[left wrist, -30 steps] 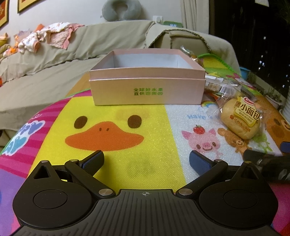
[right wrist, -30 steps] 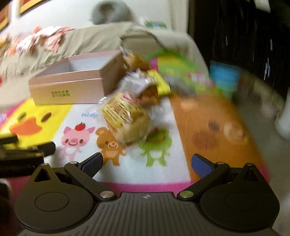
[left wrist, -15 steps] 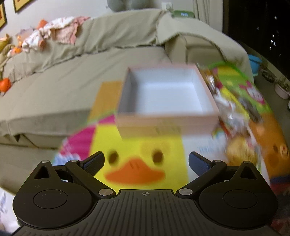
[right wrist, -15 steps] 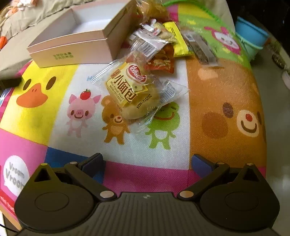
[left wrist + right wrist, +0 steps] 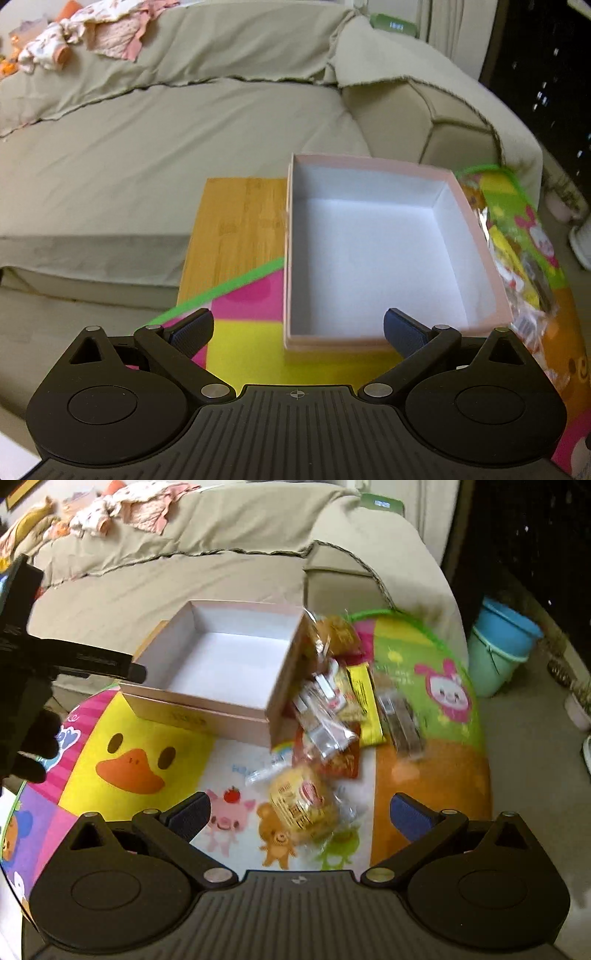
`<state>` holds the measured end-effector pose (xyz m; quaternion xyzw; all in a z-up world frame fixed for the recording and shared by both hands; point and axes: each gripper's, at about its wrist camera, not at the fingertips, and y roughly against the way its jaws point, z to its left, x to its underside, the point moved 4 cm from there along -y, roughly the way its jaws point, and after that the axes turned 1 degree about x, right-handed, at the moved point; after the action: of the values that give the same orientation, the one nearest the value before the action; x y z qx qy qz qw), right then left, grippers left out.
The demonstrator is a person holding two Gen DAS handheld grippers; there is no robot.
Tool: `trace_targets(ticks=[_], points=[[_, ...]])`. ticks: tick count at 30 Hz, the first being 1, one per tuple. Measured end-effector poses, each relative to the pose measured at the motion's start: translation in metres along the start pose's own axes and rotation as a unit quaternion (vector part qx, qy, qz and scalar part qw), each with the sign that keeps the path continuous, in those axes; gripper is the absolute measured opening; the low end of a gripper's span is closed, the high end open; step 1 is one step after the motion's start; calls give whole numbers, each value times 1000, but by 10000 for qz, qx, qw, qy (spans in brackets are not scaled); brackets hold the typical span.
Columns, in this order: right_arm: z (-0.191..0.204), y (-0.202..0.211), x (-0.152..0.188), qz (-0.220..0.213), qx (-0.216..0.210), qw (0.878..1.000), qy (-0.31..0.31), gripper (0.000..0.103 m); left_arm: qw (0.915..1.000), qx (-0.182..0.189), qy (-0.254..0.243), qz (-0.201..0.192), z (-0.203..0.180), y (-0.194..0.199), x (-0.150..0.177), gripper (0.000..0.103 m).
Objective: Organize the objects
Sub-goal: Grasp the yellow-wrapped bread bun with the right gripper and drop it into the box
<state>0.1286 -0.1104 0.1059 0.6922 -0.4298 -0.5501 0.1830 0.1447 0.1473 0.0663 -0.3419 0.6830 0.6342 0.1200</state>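
1. Left gripper (image 5: pixel 297 328): fingers spread wide, gripping nothing, poised over the near edge of the pink box (image 5: pixel 373 254).
2. Pink box: open-topped, white inside, resting on the cartoon mat (image 5: pixel 155 738) covering the surface, beside a sofa (image 5: pixel 147 147).
3. Right gripper (image 5: pixel 299 814): fingers wide apart, holding nothing, hovering above a wrapped bun (image 5: pixel 303 805).
4. Snack packets (image 5: pixel 332 709): heaped just right of the box, touching its side; bun nearest the fingers.
5. Blue bucket (image 5: pixel 502 642): on the floor, well apart.

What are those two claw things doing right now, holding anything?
Left gripper: open, holding nothing, above the pink box.
Right gripper: open, holding nothing, above the wrapped bun.
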Motion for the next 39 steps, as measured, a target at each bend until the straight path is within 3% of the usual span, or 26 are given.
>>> trace_targets(ticks=[3, 7, 12, 16, 19, 20, 21, 24, 31, 35, 36, 39], points=[[12, 1, -10, 43, 205, 9996, 177, 103, 9996, 89, 268, 50, 11, -16, -4, 100], [28, -21, -9, 124, 207, 9980, 582, 103, 9998, 36, 77, 197, 8, -42, -9, 71], [24, -68, 3, 214, -49, 9963, 826, 103, 9988, 107, 154, 455, 5, -63, -5, 59], [14, -106, 13, 361, -129, 9973, 624, 103, 9985, -157, 87, 527, 3, -79, 0, 20], [7, -117, 20, 589, -243, 9972, 395, 89, 9977, -400, 216, 501, 0, -73, 5, 13], [5, -119, 23, 730, -326, 9962, 340, 74, 9972, -452, 241, 549, -1, -72, 6, 13], [4, -120, 27, 911, -399, 9945, 333, 68, 9965, -503, 299, 594, -2, -71, 6, 13], [1, -105, 29, 1045, -626, 9920, 344, 62, 9950, -598, 319, 731, -10, -68, 7, 11], [-16, -49, -4, 1129, -1059, 9877, 198, 58, 9927, -608, 440, 946, -20, -64, 7, 10], [-25, -15, -54, 912, -1256, 9879, -62, 58, 9941, -548, 403, 850, -16, -68, 4, 10], [-24, -9, -68, 850, -1327, 9874, -121, 58, 9907, -730, 932, 678, -16, -68, 4, 10], [-20, 1, -112, 631, -1498, 9865, -212, 58, 9912, -727, 934, 585, -14, -71, 3, 10]])
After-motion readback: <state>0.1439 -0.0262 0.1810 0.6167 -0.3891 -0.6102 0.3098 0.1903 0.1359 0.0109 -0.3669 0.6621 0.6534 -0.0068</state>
